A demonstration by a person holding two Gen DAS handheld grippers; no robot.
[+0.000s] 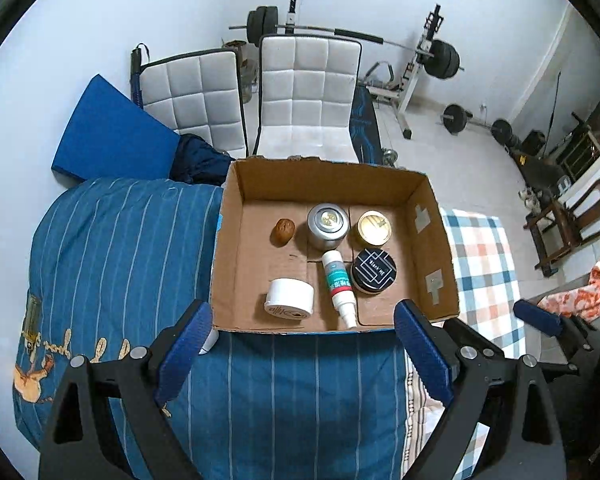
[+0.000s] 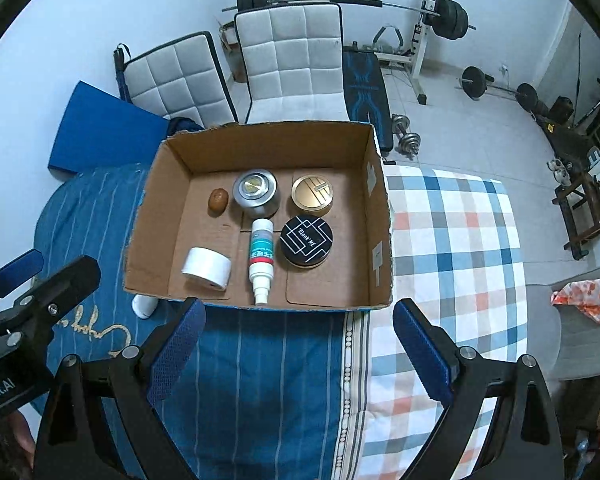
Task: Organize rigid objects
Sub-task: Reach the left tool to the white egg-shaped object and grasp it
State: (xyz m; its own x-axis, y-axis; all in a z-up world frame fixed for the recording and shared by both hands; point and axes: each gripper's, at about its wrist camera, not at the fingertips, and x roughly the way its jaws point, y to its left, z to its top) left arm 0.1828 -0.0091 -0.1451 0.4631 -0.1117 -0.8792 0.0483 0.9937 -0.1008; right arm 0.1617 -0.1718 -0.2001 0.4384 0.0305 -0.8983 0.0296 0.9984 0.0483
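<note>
Open brown cardboard box on bed, six items inside, one walnut-like nut, three round tins, one spray bottle, one white jar, left tool and right tool both spread wide, empty

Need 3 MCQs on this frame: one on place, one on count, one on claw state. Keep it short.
1. Where does the small white object outside the cardboard box lie?
A. on the blue striped blanket, by the box's near left corner
B. on the checked blanket
C. on a chair

2. How many things are inside the box?
A. four
B. six
C. eight

3. What state is the right claw in?
A. shut on the spray bottle
B. shut on nothing
C. open, holding nothing

Answers:
1 A: it sits on the blue striped blanket just outside that corner.
2 B: walnut, silver tin, gold-lidded jar, black jar, spray bottle, white tape roll.
3 C: its fingers stand wide apart over the blanket, short of the box.
</note>
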